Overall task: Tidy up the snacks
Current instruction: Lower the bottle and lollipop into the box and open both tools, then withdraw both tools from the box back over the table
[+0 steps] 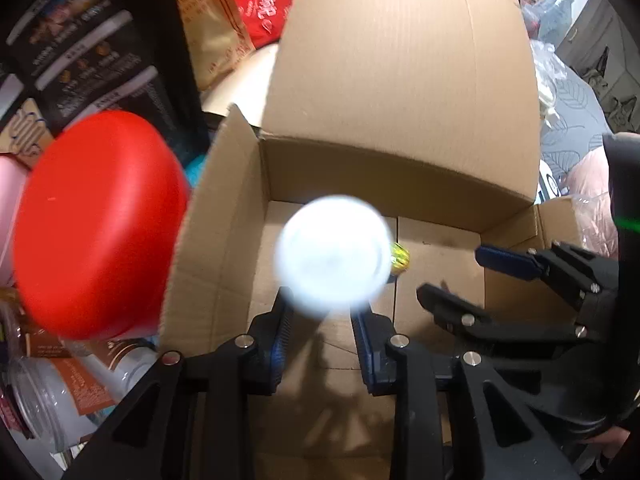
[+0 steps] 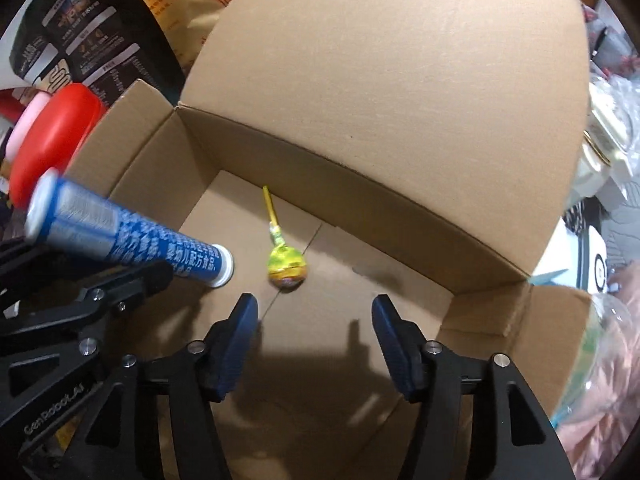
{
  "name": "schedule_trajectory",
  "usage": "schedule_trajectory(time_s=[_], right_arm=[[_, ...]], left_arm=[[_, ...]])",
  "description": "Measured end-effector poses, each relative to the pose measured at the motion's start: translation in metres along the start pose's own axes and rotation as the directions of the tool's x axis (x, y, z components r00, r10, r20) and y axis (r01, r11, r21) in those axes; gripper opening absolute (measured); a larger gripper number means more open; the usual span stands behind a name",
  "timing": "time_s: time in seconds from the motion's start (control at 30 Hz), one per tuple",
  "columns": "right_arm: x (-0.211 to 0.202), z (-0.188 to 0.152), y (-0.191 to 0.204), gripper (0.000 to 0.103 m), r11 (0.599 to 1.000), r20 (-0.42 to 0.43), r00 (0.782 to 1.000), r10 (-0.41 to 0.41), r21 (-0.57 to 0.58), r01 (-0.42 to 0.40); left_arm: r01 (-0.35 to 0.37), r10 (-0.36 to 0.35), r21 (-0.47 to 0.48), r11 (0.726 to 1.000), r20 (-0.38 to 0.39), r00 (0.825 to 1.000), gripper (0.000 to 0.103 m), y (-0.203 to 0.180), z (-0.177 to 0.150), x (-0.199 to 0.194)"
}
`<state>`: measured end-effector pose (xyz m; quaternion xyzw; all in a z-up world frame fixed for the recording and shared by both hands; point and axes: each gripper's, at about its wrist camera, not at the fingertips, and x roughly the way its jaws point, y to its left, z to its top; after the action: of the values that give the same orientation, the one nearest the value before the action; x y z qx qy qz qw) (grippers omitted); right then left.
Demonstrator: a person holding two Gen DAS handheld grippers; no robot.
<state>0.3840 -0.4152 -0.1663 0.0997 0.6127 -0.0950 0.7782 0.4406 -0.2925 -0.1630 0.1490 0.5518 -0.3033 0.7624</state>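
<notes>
One snack only lies in the box (image 2: 360, 80) so far, so I judge the sorting barely begun: a lollipop (image 2: 286, 266) on the floor panel, near the middle seam. A second, the tube (image 2: 132, 242), is on its way, pinched by the left gripper (image 1: 322, 312) and held tilted over the box's left side, its white cap end (image 1: 334, 250) facing the left wrist camera. Bags and a red tub (image 1: 96, 224) outside the left wall look left to pack. The box is plain corrugated card, flaps up, matte and creased. The tub is smooth, rounded plastic. The tube is a slim glossy cylinder, blue with white print. The lollipop has a crinkled yellow-green wrapper and thin yellow stick. The right gripper (image 2: 316, 320) hangs spread and empty above the floor.
</notes>
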Motion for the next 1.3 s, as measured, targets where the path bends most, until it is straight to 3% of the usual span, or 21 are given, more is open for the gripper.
schedule_trajectory(time_s=[0.47,0.67,1.3], right_arm=[[-0.063,-0.01,0.015,0.065,0.999,0.081,0.997,0.011,-0.036,-0.008],[-0.089,-0.011,0.039,0.065,0.998,0.135,0.991,0.016,-0.063,-0.007],[-0.186,-0.071,0.083,0.068,0.984,0.276,0.957,0.091,-0.17,-0.045]], left_arm=[[-0.036,0.04,-0.04,0.999,0.107,0.993,0.029,0.0,-0.009,-0.071],[-0.05,0.058,-0.057,0.997,0.163,0.985,0.029,0.004,-0.021,-0.11],[-0.091,0.145,-0.191,0.977,0.292,0.946,0.029,0.01,-0.099,-0.214]])
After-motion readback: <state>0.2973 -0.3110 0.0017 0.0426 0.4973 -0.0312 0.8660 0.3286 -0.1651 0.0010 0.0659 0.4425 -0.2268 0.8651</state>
